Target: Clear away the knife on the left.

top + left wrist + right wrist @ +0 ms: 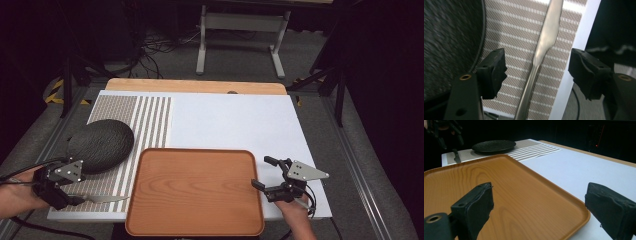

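White tabletop, striped placemat point(150, 120). Knife point(541, 52) lay flat just left of the tray point(195, 192) (thin, stiff, slippery steel); my left gripper point(537, 71) straddled its handle, jaws apart, not touching. Right gripper point(264, 172) gaped empty.

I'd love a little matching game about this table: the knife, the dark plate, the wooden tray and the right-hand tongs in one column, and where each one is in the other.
Things:
1. knife
2. dark plate
3. wooden tray
4. right tongs

Places:
A. at the tray's right edge, open
B. on the striped mat, behind the left tongs
C. between the open left tongs, lying on the mat
D. front middle of the table

Pairs: 1-C, 2-B, 3-D, 4-A
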